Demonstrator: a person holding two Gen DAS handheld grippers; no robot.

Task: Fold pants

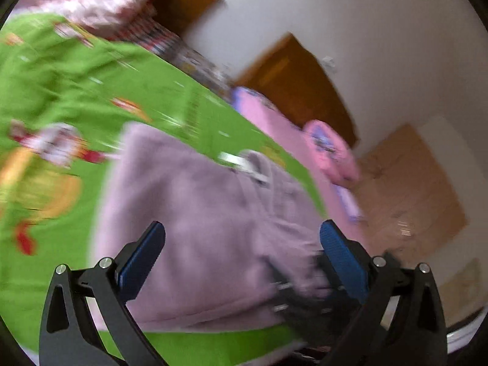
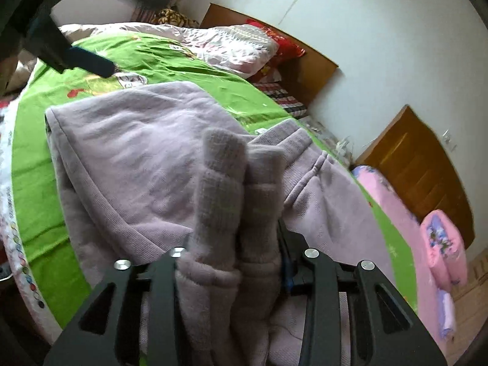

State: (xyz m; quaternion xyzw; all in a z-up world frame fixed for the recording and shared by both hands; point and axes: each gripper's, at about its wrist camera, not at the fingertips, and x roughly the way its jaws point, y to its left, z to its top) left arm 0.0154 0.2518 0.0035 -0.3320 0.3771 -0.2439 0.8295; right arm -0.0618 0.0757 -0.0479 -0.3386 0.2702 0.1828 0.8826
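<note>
Lilac fleece pants lie partly folded on a green printed bedsheet. My left gripper is open and empty, hovering above the pants with its blue pads wide apart. My right gripper is shut on the ribbed cuffs of the pants, which stand bunched up between its jaws. The rest of the pants spreads over the sheet behind. The left gripper also shows at the top left of the right wrist view, blurred.
A pink-white quilt and a red pillow lie at the bed's far end by a wooden headboard. Pink bedding lies on a second bed to the right. A cardboard box stands on the floor.
</note>
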